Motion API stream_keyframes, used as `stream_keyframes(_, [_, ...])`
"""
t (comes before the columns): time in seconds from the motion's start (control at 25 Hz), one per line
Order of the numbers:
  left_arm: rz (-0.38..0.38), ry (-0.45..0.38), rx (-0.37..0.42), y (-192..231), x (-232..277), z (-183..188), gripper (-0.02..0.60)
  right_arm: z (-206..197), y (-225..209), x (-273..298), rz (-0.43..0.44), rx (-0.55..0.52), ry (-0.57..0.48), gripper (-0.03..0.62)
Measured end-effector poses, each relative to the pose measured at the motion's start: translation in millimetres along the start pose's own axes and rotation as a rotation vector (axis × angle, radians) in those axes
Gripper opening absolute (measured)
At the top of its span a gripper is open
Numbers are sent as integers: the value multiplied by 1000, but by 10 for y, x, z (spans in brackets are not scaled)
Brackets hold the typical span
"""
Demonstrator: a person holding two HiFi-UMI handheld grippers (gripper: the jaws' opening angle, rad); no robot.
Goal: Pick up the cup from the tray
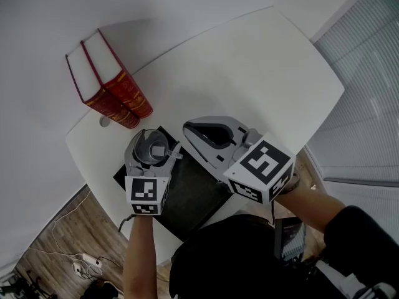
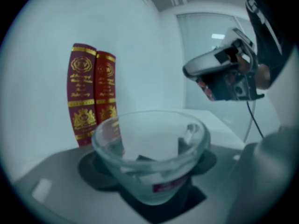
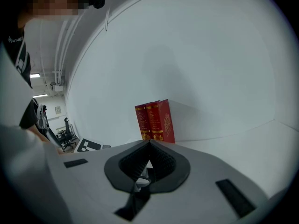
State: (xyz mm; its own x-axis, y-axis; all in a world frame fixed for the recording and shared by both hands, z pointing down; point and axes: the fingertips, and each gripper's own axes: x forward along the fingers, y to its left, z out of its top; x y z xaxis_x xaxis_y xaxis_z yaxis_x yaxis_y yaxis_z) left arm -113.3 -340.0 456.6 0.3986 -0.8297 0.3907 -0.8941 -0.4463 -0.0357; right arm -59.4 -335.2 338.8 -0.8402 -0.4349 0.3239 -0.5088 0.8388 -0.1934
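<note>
the left gripper [image 1: 152,152] was clenched on the clear glass cup [image 2: 150,158], its jaws pressing the walls from both sides. the cup sat at the 11 o'clock corner of the black tray [image 1: 193,195] on the white table [image 1: 262,73]; whether it touched the tray couldn't be told. the right gripper [image 3: 148,146] hung at the cup's 3 o'clock, jaws closed tip to tip on nothing. two red books [image 1: 109,83] stood upright at the cup's 11 o'clock.

Grey left tool [image 1: 151,147], black-white marker cube [image 1: 147,195]
</note>
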Motion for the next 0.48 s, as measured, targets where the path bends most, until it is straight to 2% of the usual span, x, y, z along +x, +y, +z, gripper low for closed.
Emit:
stream_keyframes(0.28, [43,-31,-13,32,-274,189,393,73,76,-42,9,-17,-24,12])
stream_keyframes(0.48, [104,-68,-19,60,-587,350,394,147,174,-87,16,-40,-45,13])
